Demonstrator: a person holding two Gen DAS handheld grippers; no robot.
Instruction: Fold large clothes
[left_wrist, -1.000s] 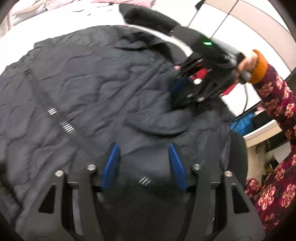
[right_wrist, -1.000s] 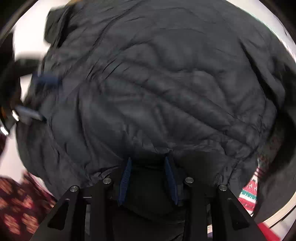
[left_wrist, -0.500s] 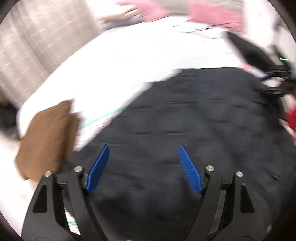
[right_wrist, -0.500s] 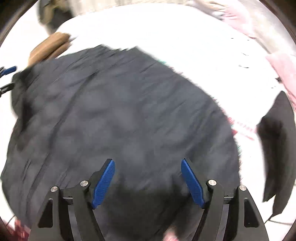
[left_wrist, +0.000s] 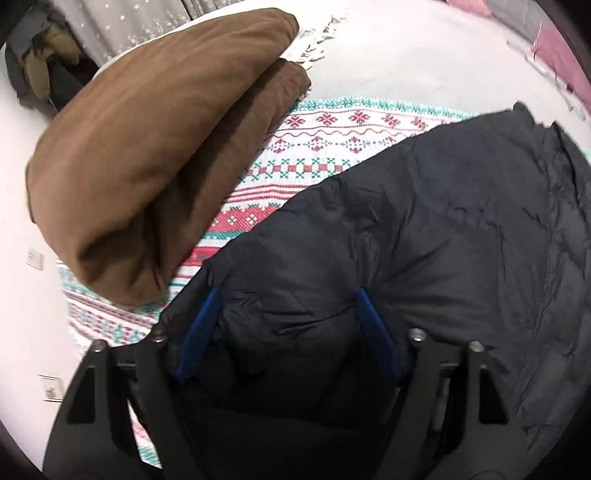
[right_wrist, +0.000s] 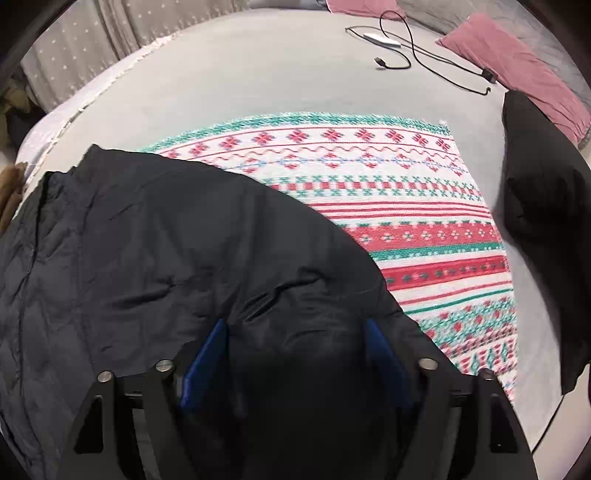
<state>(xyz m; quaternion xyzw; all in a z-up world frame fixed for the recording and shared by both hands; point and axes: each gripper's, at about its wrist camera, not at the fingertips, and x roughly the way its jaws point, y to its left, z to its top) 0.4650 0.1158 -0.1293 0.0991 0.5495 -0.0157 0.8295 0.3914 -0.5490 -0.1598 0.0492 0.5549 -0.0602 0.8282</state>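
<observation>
In the left wrist view, our left hand-held gripper (left_wrist: 286, 328) has its jaws spread wide, with the jacket (left_wrist: 424, 236) bunched up between the blue pads (left_wrist: 199, 332). The pads stand apart from each other and we see no pinch, so we judge it is not holding anything. The jacket lies on the patterned blanket (left_wrist: 325, 147), itself spread on the bed (left_wrist: 424, 62), with the folded brown garment (left_wrist: 155, 147) just beside the jacket's edge. To do this step well, we should pick a clear edge or corner, not the puffy middle, and keep away from the brown garment so it is not dragged along.

In the right wrist view, our right hand-held gripper (right_wrist: 295, 343) is likewise wide open over the jacket (right_wrist: 166, 240), fabric mounded between its pads (right_wrist: 207, 350), nothing clamped. Bare blanket (right_wrist: 406, 206) lies ahead and a black item (right_wrist: 543, 221) sits at its far side, well apart. A cable (right_wrist: 417, 48) rests far up the bed. We judge both grippers should close on matching edges together, then carry the fold evenly so the thick padding lies flat without trapped bulges.
</observation>
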